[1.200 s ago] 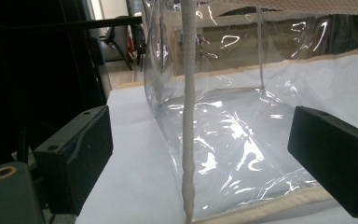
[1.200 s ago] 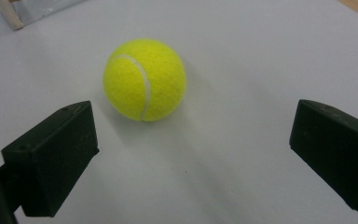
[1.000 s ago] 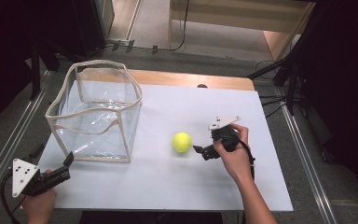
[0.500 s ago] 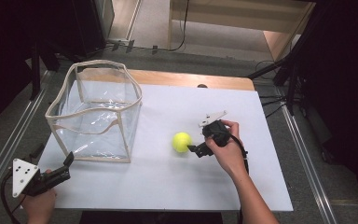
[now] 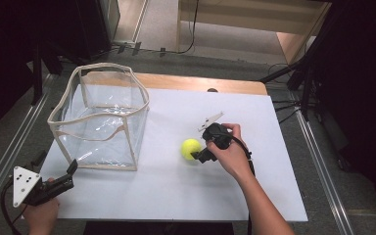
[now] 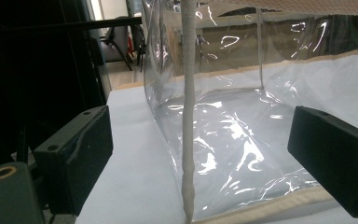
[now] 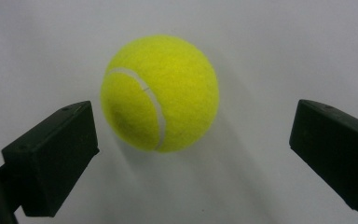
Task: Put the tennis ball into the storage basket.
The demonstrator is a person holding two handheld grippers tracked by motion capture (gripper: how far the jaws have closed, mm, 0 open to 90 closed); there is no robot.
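One tennis ball (image 5: 191, 149) lies on the white surface (image 5: 176, 196), right of centre. The right gripper (image 5: 199, 155) is positioned just beside the ball on its right side, jaws spread wide. In the right gripper view the ball (image 7: 160, 93) sits ahead of and between the two jaws, closer to the left one; neither jaw touches it and nothing lies between gripper and ball.

One clear plastic bin (image 5: 100, 117) with a beige rim stands at the left of the surface, well apart from the ball. The left gripper (image 5: 67, 175) is at the near left corner of the surface, jaws wide apart and holding nothing, aimed at the bin's near corner seam (image 6: 188, 140).

Count: one ball, one bin, two grippers.
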